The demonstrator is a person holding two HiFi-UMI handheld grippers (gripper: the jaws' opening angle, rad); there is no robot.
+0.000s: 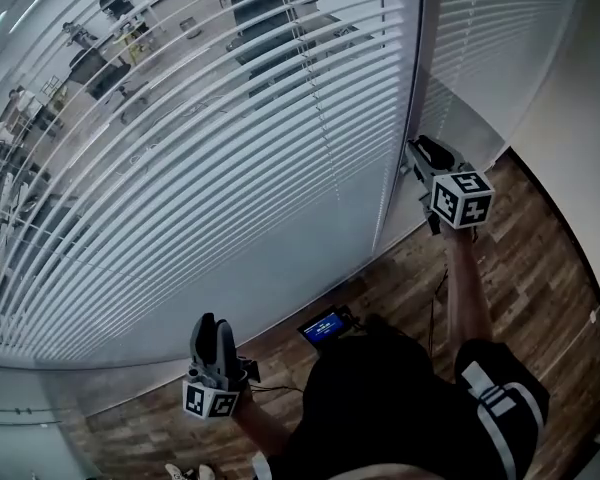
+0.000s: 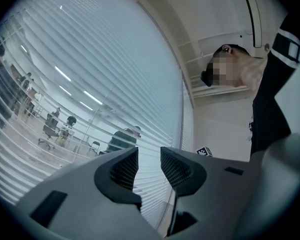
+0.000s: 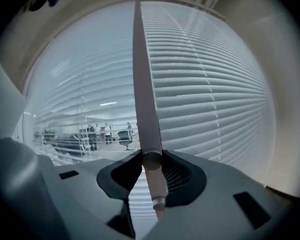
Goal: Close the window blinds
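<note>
The wide window blind (image 1: 180, 168) fills the left of the head view, its slats tilted so that an office shows through. A narrower blind (image 1: 490, 38) hangs to its right, its slats closer together. My right gripper (image 1: 420, 153) is raised at the strip between the two blinds. In the right gripper view its jaws (image 3: 151, 164) are shut on the grey tilt wand (image 3: 142, 109), which runs upright between the blinds. My left gripper (image 1: 212, 323) is held low at the left, away from the blind. Its jaws (image 2: 149, 164) stand a little apart with nothing between them.
A wood-plank floor (image 1: 540, 268) runs along the window, with a white wall (image 1: 580, 148) at the right. A small device with a blue screen (image 1: 323, 326) and a cable lies on the floor by the glass. The person's dark torso (image 1: 400, 408) fills the bottom.
</note>
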